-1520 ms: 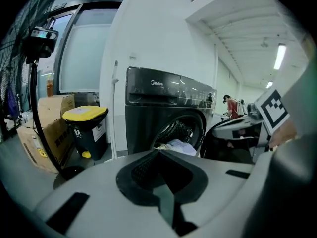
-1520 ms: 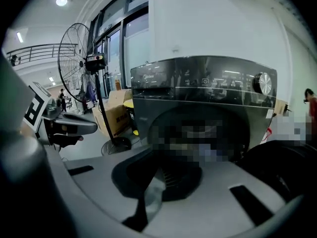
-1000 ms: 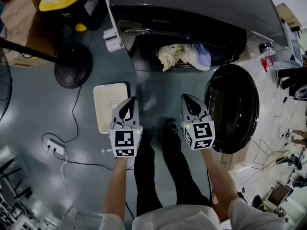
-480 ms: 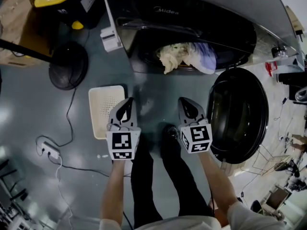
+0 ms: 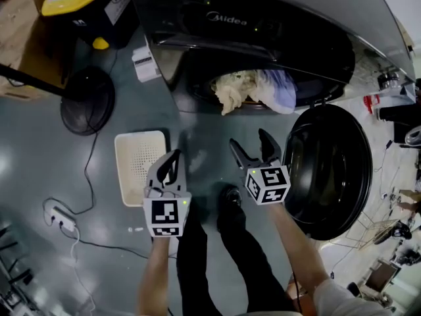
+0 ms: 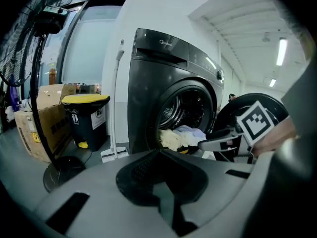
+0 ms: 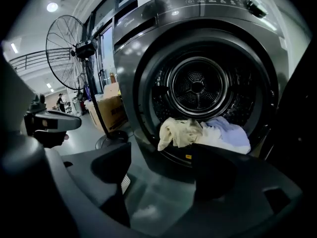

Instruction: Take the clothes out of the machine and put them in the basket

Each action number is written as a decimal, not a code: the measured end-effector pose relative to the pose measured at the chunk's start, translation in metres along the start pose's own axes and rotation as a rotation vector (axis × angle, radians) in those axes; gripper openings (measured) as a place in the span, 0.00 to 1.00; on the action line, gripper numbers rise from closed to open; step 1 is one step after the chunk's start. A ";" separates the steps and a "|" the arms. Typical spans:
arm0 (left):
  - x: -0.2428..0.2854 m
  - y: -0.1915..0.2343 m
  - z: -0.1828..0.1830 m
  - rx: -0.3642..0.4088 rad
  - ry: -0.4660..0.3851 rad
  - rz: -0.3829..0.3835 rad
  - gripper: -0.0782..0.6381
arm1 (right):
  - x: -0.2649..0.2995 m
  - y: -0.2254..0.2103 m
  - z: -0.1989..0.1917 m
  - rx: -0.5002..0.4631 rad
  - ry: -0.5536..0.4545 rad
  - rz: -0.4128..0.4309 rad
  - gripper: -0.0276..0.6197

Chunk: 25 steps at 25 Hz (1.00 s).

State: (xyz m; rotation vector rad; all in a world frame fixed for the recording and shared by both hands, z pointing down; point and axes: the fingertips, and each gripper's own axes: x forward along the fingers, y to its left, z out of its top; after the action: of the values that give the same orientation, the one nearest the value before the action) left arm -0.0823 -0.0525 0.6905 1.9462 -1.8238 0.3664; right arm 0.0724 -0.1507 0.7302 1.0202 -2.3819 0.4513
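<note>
spread apart within the last moment are the jaws of the right gripper [image 5: 248, 140], which were pressed together in the earlier frames; nothing is seen between them yet. both grippers have also been brought closer to the mouth of the drum, the right one leading.

the washing machine [image 5: 263, 18] is seen with its round door [image 5: 329, 170] swung fully open to the right. the basket [image 5: 138, 166], pale and perforated, is set on the floor off the machine's front left corner, and nothing can be made out in it. the clothes [image 5: 253, 91], a cream piece and a pale lilac one, are heaped at the front edge of the drum, with the cream piece draped over the lip. the left gripper [image 5: 174, 158] is held closed with nothing in it, over the basket's right edge.

from this it is judged that the first grab is being prepared: the right jaws are readied for the clothes at the drum's edge, nothing has been taken out, and the whole transfer to the basket remains to be done.
</note>
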 end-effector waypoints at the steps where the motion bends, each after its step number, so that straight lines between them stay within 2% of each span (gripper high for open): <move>1: 0.000 0.000 -0.001 -0.005 0.000 0.000 0.13 | 0.007 -0.004 0.001 0.000 0.001 -0.005 0.62; 9: -0.001 -0.003 -0.003 -0.016 -0.007 -0.006 0.13 | 0.074 -0.030 0.033 0.017 -0.005 -0.013 0.66; 13: 0.000 -0.003 -0.007 -0.013 -0.007 -0.005 0.13 | 0.107 -0.040 0.042 0.070 0.010 -0.008 0.67; 22: -0.001 0.002 -0.020 -0.031 0.016 -0.003 0.13 | 0.165 -0.063 0.017 0.109 0.128 -0.062 0.70; 25: 0.000 0.003 -0.024 -0.033 0.024 -0.006 0.13 | 0.177 -0.069 0.006 0.094 0.186 -0.072 0.70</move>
State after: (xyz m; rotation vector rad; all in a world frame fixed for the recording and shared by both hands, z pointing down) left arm -0.0827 -0.0406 0.7121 1.9164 -1.7977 0.3539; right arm 0.0171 -0.3011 0.8329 1.0534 -2.1703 0.6085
